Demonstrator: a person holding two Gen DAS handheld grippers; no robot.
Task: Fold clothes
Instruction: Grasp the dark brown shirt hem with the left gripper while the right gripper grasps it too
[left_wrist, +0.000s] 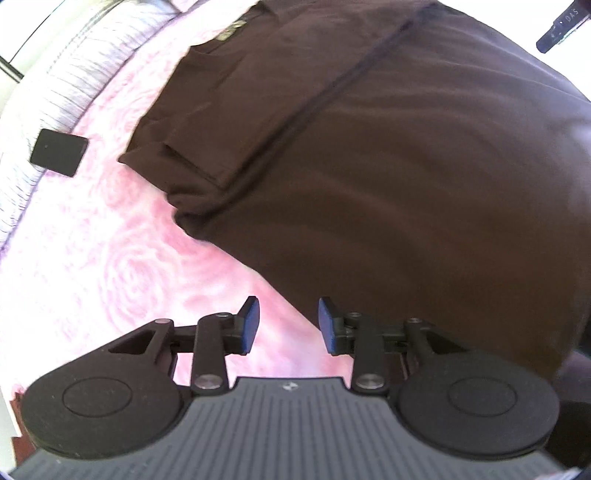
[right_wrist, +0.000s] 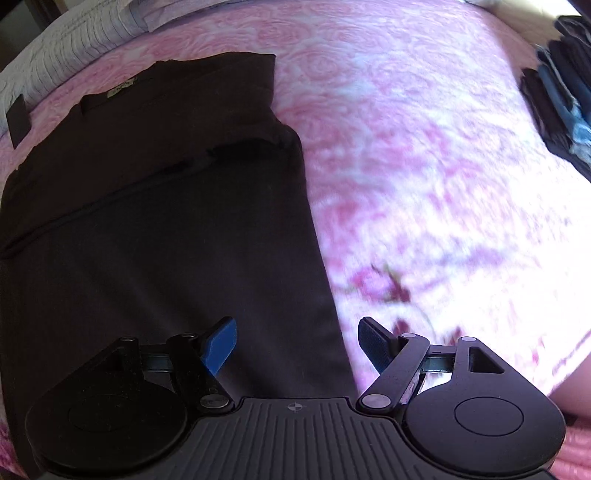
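A dark brown T-shirt (left_wrist: 388, 155) lies flat on the pink rose-patterned bedspread (left_wrist: 122, 266), both sides folded in, collar and label at the far end. It also shows in the right wrist view (right_wrist: 159, 206). My left gripper (left_wrist: 288, 323) is open and empty, hovering over the shirt's near left edge. My right gripper (right_wrist: 297, 345) is open and empty, over the shirt's near right edge. The tip of the right gripper (left_wrist: 563, 27) shows at the top right of the left wrist view.
A small black square object (left_wrist: 58, 152) lies on the bed left of the shirt, next to a white striped pillow (left_wrist: 62, 70). A stack of dark and blue folded clothes (right_wrist: 565, 81) sits at the bed's far right.
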